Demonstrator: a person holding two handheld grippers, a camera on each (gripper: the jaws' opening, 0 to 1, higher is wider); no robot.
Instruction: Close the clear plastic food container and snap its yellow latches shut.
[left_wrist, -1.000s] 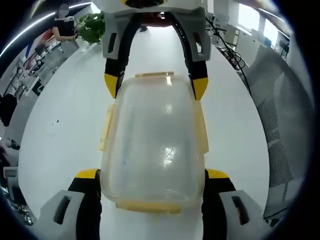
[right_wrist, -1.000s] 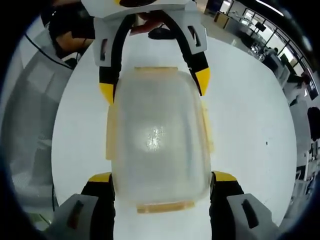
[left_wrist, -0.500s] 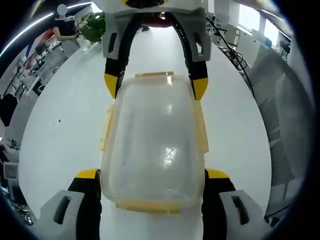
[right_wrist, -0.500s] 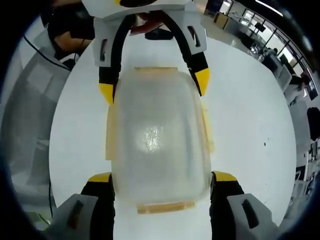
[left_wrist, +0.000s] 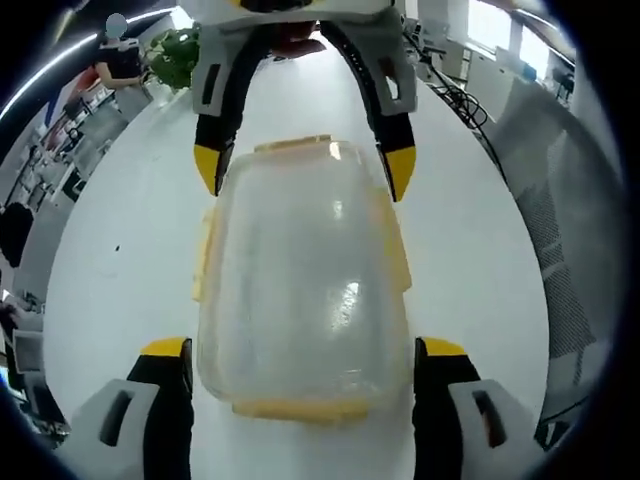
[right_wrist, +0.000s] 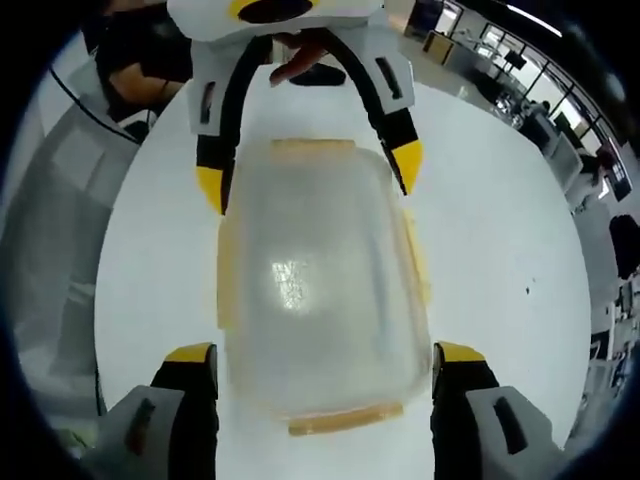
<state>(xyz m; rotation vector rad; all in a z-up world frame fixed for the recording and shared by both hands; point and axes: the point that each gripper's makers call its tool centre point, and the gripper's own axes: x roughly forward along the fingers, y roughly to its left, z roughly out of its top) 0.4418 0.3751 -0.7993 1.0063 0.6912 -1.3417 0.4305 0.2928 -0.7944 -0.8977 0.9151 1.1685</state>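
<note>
The clear plastic container (left_wrist: 300, 270) lies on the white table (left_wrist: 480, 250) with its lid on. Yellow latches run along its long sides (left_wrist: 203, 262) and both ends (left_wrist: 290, 407). My left gripper (left_wrist: 302, 348) is open, one jaw on each side of the container's near end, very close to its walls. From the far end my right gripper (left_wrist: 302, 168) straddles the box the same way. In the right gripper view the container (right_wrist: 315, 290) again sits between my right gripper (right_wrist: 325, 352), open, and my left gripper (right_wrist: 309, 175) opposite. Contact with the walls cannot be told.
A grey mesh chair (left_wrist: 560, 230) stands past the table edge, and a potted plant (left_wrist: 172, 52) sits at the far end. A hand (right_wrist: 300, 58) holds the opposite gripper. Desks and people fill the room behind.
Both views have shifted slightly and the container looks a little nearer. The jaws of both grippers stand a touch wider around it. The container has not moved.
</note>
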